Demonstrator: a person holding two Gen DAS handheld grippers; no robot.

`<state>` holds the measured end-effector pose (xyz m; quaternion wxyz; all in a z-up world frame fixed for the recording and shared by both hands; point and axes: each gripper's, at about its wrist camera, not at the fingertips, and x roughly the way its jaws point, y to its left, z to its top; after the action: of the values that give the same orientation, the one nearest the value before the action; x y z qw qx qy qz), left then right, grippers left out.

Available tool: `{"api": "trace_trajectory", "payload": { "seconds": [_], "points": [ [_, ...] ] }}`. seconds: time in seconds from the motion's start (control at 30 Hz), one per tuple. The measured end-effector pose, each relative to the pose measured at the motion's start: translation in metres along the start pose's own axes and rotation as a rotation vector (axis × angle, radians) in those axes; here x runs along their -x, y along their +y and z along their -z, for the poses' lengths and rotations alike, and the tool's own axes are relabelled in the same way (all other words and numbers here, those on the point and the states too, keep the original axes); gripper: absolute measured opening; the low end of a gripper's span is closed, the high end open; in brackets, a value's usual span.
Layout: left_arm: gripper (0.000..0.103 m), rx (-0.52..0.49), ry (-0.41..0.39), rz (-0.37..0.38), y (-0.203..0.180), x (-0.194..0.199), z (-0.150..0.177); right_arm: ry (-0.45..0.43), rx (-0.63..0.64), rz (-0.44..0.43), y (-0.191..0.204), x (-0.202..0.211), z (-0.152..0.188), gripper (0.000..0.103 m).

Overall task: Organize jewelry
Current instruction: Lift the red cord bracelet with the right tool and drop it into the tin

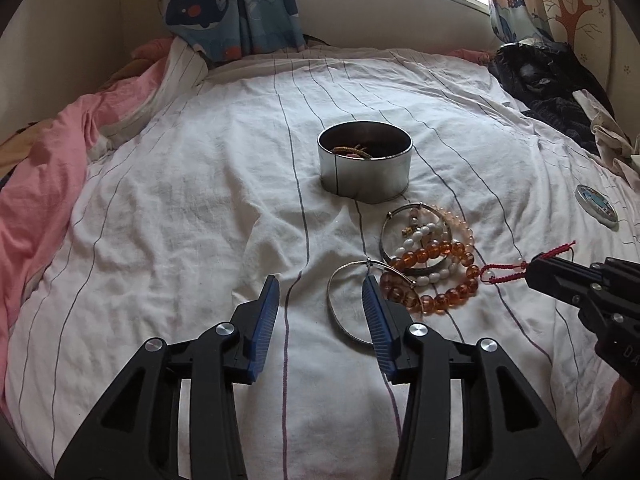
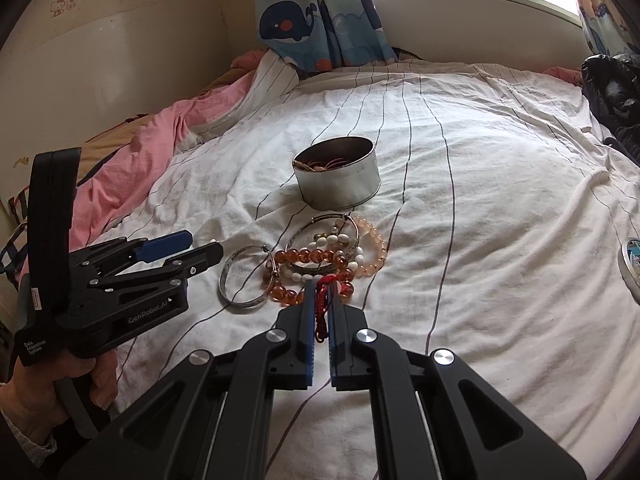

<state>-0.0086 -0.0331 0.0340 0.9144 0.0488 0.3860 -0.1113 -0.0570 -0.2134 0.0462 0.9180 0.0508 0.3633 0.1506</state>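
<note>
2 grippers over my bed: left gripper (image 1: 320, 292) released, nothing between its jaws; right gripper (image 2: 320, 292) clenched on the red cord bracelet (image 2: 322, 304) beside the tin (image 2: 340, 188).

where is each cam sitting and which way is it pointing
Left wrist: rides the left gripper, facing down the bed at the round tin and window; its open fingers show, and the right gripper enters from the right.
Right wrist: rides the right gripper, shut on a red cord; the left gripper and hand show left.
Shared: tin, bracelet pile, striped sheet.
</note>
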Motion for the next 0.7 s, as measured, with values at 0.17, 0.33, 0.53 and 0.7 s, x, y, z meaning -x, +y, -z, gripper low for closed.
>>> {"api": "trace_trajectory", "payload": {
  "seconds": [0.17,0.33,0.53,0.7],
  "points": [
    [0.02,0.027,0.12,0.045,0.0,-0.032,0.006,-0.003,-0.008,-0.007,-0.001,0.001,0.0,0.006],
    [0.002,0.076,0.125,0.076,0.008,-0.03,0.003,-0.011,-0.018,-0.017,-0.002,0.005,-0.002,0.006],
    [0.002,0.12,0.042,0.082,0.01,-0.01,-0.012,-0.056,-0.009,-0.043,0.002,0.01,-0.011,0.006],
    [0.002,0.143,-0.028,0.082,0.007,-0.003,-0.042,-0.117,0.019,-0.066,0.008,0.01,-0.036,0.006]
  ]
}}
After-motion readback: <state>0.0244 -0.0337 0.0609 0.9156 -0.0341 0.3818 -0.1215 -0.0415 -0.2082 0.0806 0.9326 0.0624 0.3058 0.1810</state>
